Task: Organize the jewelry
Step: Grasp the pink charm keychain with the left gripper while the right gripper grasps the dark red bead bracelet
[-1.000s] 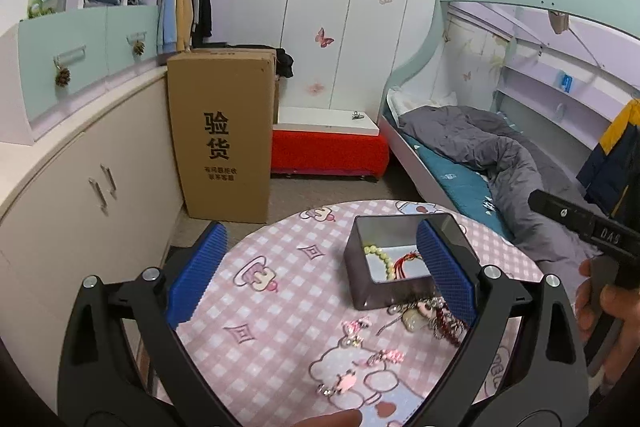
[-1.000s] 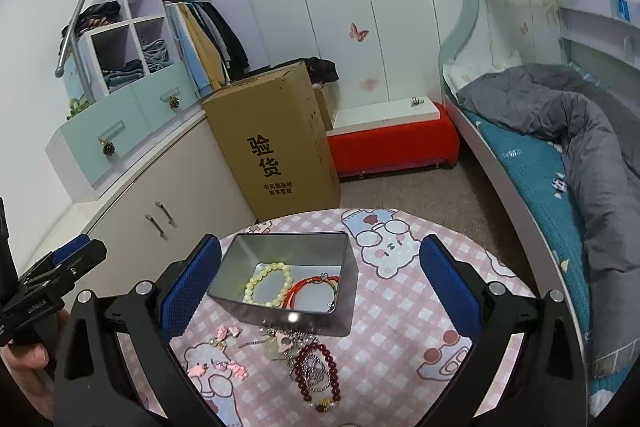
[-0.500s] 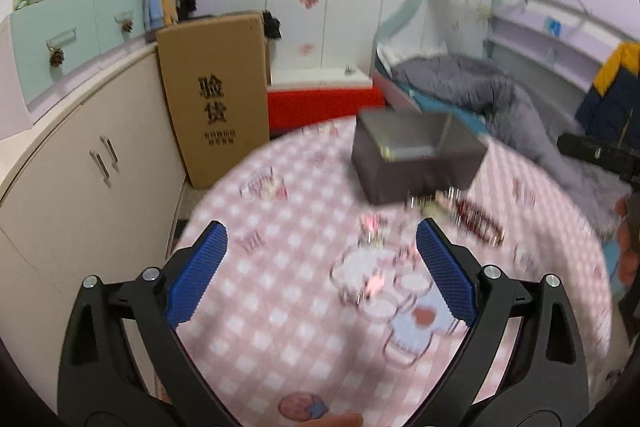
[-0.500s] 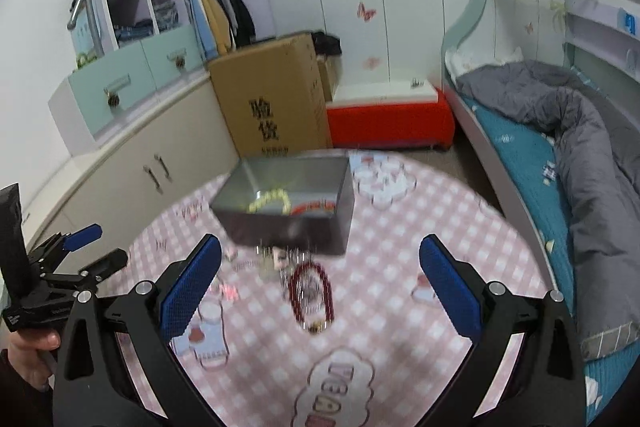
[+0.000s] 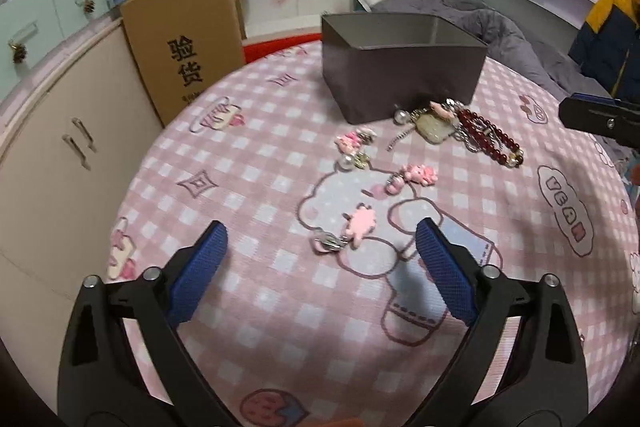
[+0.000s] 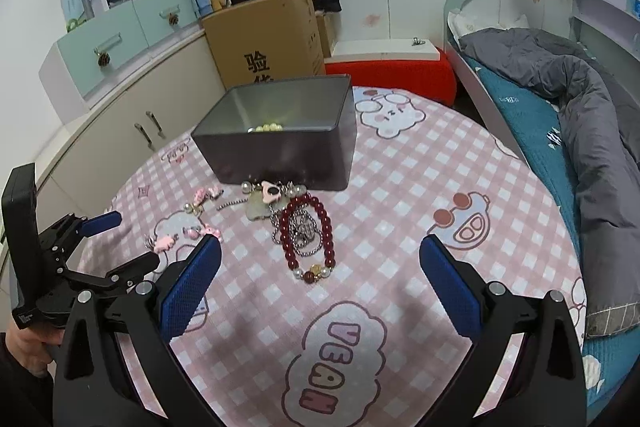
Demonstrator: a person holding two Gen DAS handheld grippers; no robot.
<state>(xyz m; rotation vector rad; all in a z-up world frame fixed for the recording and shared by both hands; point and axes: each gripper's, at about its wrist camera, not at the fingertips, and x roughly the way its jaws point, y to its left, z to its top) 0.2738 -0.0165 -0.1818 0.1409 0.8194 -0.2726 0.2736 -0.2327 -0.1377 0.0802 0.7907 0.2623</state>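
dropping in low now, both grippers have come down from a high look over the round table (image 6: 460, 163) to just above its pink checked cloth, and the tin box (image 6: 280, 131), seen from above a second ago, now shows its near wall side-on. that reads as the approach to the next pick, with nothing lifted yet.

left gripper (image 5: 320, 269): jaws spread wide with only cloth between them, though they have just been closing a little. right gripper (image 6: 320, 279): jaws wide apart too, nothing pinched.

all places from the box: a string of pale beads (image 6: 269, 127) already lies inside it. touching its near wall sits a tangle of pearls, chain and a pale pendant (image 5: 431, 129). the dark red bead bracelet (image 6: 306, 239) lies just nearer than that tangle, an oval loop with its long axis running from the box straight toward the right gripper, clasp end nearest the jaws. the pink hair clip (image 5: 352, 229) lies farther from the box, just ahead of the left gripper, its long axis slanting across that gripper's line.

my guess: the clip goes left, the bracelet right.
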